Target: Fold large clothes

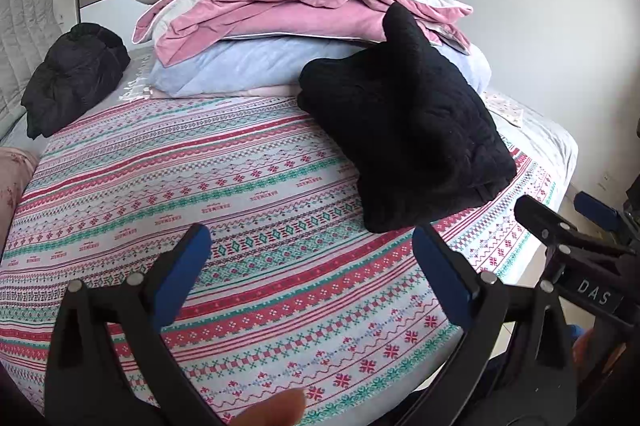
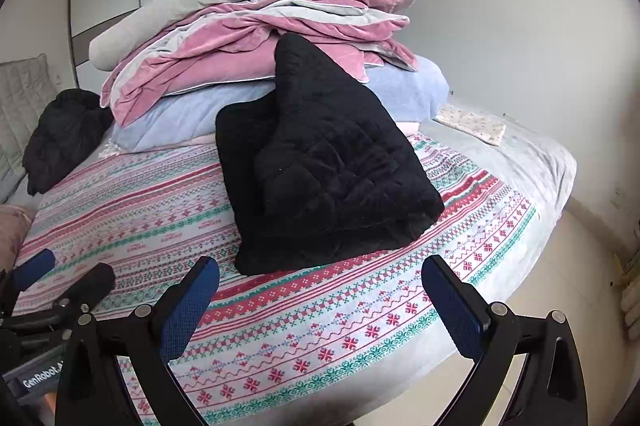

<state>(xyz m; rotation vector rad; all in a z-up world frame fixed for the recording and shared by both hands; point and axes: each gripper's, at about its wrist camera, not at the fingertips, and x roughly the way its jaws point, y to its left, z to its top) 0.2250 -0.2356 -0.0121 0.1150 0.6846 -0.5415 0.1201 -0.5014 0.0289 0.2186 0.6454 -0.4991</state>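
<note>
Both sets of tongs are spread wide with nothing between their blue pads. The left tongs (image 1: 312, 258) hang over the patterned bedspread (image 1: 200, 185) near the bed's near edge, touching no cloth; a fingertip (image 1: 276, 406) shows at the bottom of the left wrist view. The right tongs (image 2: 320, 290) hover likewise over the near edge, also holding nothing, and each set appears at the side of the other's view.

The folded black garment (image 2: 320, 165) lies on the bedspread ahead of both tongs, toward the right side of the bed and well clear of the pads. It is a thick quilted bundle, roughly square. One corner or flap stands up at its far side and leans against the bedding pile; the opposite corner points toward the near edge, so its long axis runs from the near edge toward the far side of the bed.

Just behind it stands a tall stack of bedding (image 1: 304, 5): a light blue layer at the bottom, pink and grey quilts above, a grey one on top. The garment's raised flap touches this stack. A second dark bundle (image 1: 76, 73) sits at the far left corner beside a grey quilted headboard (image 1: 24, 37). A small flowered cloth (image 2: 472, 123) lies flat near the right edge.
</note>
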